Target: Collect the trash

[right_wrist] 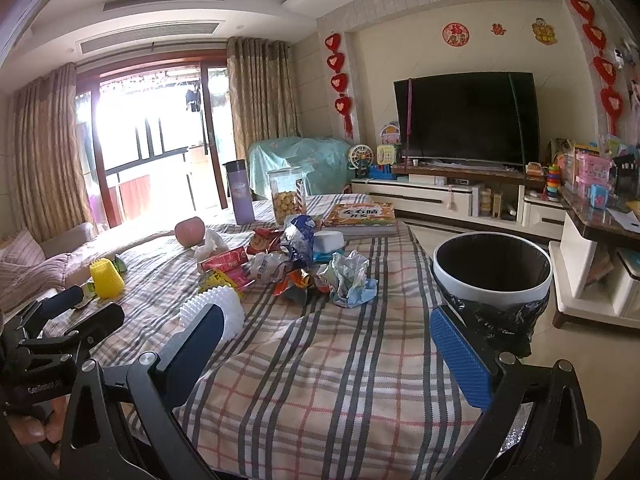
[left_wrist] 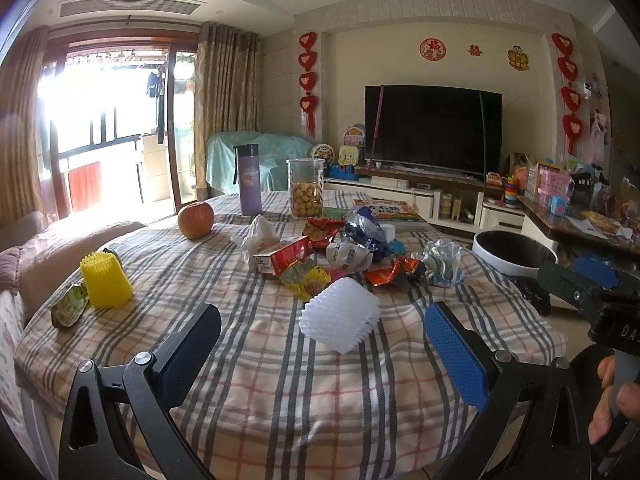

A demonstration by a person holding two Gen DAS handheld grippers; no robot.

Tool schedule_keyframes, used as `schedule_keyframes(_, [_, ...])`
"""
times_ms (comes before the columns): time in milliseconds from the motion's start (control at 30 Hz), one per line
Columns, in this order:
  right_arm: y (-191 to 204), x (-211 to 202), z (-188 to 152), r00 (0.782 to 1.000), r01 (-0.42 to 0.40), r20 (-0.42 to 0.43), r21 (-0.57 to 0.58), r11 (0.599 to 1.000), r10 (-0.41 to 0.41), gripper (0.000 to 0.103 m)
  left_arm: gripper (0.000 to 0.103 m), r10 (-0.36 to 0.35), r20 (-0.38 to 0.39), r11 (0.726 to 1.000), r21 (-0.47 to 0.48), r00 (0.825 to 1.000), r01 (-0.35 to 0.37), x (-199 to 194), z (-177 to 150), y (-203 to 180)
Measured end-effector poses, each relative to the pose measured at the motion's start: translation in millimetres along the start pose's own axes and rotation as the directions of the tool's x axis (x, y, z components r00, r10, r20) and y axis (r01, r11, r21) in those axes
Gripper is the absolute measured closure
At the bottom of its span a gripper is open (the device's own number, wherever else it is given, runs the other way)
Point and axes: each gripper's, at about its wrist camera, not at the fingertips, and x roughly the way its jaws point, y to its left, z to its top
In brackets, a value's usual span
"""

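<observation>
Both tools are spread wide with nothing between the fingers, hovering over the near edge of the desk [left_wrist: 280, 392]. The left tool [left_wrist: 320, 344] has the white foam fruit net [left_wrist: 340, 320] dead ahead, just beyond its tips. From the right tool [right_wrist: 324, 344] that same net sits just past its left finger, and the lined trash bin [right_wrist: 492, 268] stands off the desk's edge, ahead and to the right.

Handling-wise, I'd guess that net is feather-light and squishy, so pinch across its ribbed sides and it should collapse a bit and grip fine. Not fragile at all.

The wrapper pile [left_wrist: 340, 256] sits farther ahead in the middle of the desk. It's crinkly foil and crumpled paper, probably slippery and springy, so go for a bunched fold, not a flat face. The small red carton [left_wrist: 282, 254] looks stiffer; take it across the narrow sides.

There's a yellow net [left_wrist: 105, 280] off to the left tool's left, same deal.
</observation>
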Motion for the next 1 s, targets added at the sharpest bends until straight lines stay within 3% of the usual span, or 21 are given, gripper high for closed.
schedule_keyframes(433, [-1, 5, -2, 1.000, -0.012, -0.019, 0.007, 1.000, 0.013, 0.000, 0.001, -0.001, -0.015, 1.000, -0.002, 1.000, 0.001, 4, -4, 1])
schedule_keyframes(1000, [-21, 43, -1, 0.994, -0.038, -0.105, 0.039, 0.999, 0.042, 0.000, 0.001, -0.005, -0.128, 1.000, -0.019, 0.992, 0.002, 44, -4, 6])
